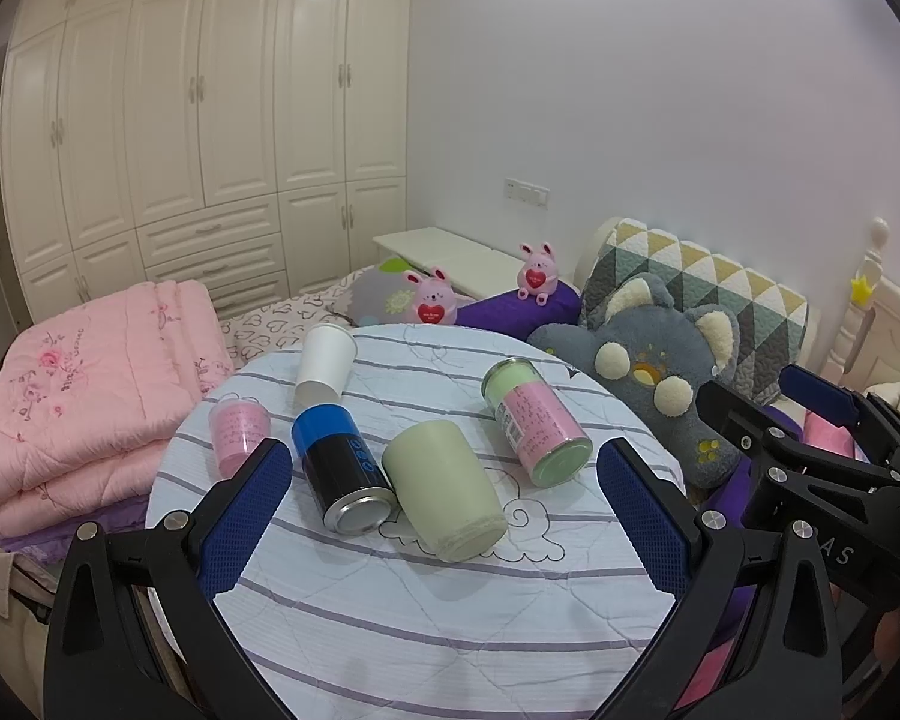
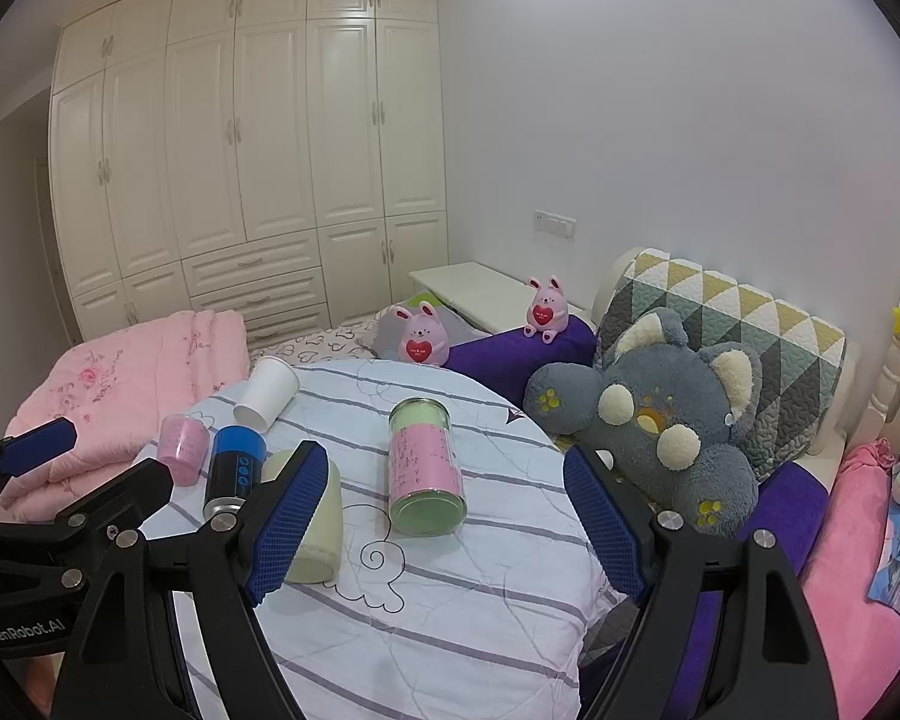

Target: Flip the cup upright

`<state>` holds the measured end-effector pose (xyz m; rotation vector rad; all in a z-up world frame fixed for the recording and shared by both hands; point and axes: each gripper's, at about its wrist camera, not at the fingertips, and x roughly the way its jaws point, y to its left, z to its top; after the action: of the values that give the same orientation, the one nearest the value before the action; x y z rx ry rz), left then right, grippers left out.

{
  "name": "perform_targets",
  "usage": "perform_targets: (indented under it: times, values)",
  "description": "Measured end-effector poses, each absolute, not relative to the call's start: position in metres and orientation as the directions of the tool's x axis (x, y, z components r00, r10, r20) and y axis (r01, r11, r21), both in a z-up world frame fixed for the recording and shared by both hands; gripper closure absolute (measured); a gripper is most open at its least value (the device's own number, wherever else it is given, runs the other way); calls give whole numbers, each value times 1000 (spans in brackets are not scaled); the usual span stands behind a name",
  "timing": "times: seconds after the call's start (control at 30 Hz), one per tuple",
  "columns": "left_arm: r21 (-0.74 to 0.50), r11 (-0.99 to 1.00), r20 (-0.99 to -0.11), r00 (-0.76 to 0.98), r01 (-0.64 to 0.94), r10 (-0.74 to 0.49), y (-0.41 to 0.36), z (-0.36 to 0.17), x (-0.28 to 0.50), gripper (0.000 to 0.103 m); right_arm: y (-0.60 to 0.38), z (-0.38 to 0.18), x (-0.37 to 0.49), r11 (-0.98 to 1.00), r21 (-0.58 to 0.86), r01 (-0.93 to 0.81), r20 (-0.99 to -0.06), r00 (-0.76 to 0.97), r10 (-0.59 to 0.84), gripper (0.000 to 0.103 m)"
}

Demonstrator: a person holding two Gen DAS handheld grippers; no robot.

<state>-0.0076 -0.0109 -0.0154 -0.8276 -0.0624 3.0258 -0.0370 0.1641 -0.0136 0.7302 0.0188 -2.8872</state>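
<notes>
Cups lie toppled on the round table; left tool gapes wide around the pale green cup, right tool equally wide, empty.

Pretty clearly a home bedroom: cream built-in wardrobe covering one wall, a folded pink quilt on the bed, a grey plush bear, two little pink bunny toys, and a quilted triangle-pattern headboard cushion.
</notes>
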Motion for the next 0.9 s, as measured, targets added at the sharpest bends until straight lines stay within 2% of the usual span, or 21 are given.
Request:
perform_targets:
  times: [0.9]
  values:
    - [-79,-996,-548,-836,30,18,-22,-24,-14,0,164,-22,-44,-987,33,158,-504,-850,-153,21]
